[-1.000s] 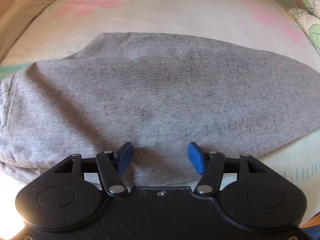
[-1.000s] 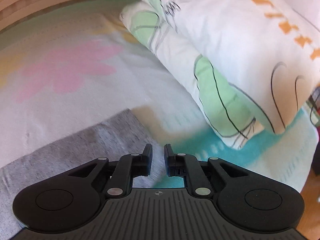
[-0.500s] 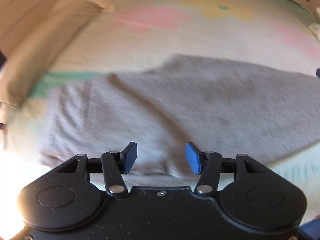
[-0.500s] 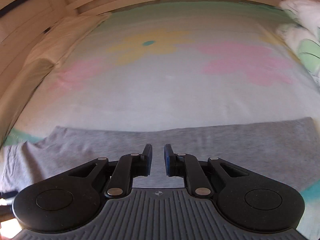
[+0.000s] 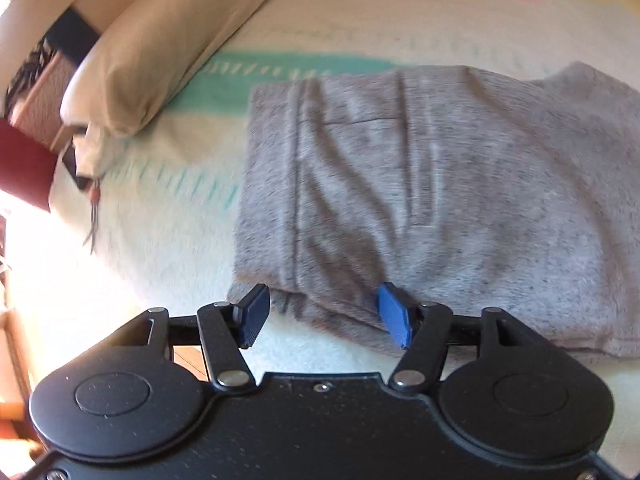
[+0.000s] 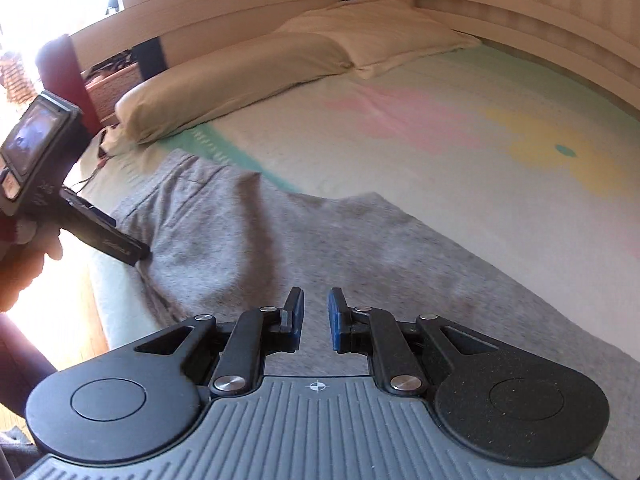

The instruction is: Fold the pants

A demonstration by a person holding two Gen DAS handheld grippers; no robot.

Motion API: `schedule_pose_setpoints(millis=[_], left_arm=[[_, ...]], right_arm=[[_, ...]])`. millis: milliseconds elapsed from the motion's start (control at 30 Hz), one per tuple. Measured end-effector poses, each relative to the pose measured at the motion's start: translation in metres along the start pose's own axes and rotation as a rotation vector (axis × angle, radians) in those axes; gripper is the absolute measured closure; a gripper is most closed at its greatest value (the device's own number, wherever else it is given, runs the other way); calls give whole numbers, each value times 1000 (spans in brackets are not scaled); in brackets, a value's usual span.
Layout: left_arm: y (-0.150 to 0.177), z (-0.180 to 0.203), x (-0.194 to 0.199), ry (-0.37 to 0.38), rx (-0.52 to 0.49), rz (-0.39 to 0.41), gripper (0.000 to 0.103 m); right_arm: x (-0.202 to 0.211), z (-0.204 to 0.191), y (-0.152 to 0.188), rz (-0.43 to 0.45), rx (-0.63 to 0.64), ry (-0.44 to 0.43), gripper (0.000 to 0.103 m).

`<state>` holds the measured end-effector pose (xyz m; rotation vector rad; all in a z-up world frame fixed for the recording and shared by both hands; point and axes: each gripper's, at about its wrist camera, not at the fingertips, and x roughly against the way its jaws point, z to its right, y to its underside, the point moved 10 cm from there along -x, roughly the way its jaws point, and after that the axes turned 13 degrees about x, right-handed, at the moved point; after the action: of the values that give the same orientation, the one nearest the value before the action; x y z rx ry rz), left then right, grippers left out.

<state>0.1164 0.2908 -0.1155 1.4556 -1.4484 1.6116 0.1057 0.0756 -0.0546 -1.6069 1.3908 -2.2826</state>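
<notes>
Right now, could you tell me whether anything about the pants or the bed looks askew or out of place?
Only the pants stand out: diagonal wrinkles run across the waistband end, and the near corner bunches at the bed's edge by the left gripper, whose jaws are opening without gripping the cloth. The pillows lie tidily, and nothing looks spilled or damaged.

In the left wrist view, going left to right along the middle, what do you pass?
Red cloth → beige pillow → bare sheet → grey pants.
</notes>
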Motion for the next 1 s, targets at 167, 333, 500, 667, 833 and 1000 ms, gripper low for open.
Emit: schedule_pose_setpoints(millis=[167, 333, 500, 667, 833, 1000], left_arm=[[-4, -10, -4, 38, 63, -30, 35], [-5, -5, -4, 23, 45, -17, 36], [-15, -16, 6, 51, 130, 12, 36], [-28, -28, 19, 59, 205, 71, 36], [-42, -28, 42, 66, 212, 181, 36], [-54, -2, 49, 85, 163, 203, 36]], right_arm=[[-22, -48, -14, 45, 147, -44, 84], [-40, -91, -14, 72, 354, -43, 84], [-63, -119, -4, 33, 533, -12, 84], [-78, -117, -4, 21, 511, -10, 93], [-55, -102, -25, 100, 268, -160, 96], [-65, -126, -1, 32, 441, -119, 96]])
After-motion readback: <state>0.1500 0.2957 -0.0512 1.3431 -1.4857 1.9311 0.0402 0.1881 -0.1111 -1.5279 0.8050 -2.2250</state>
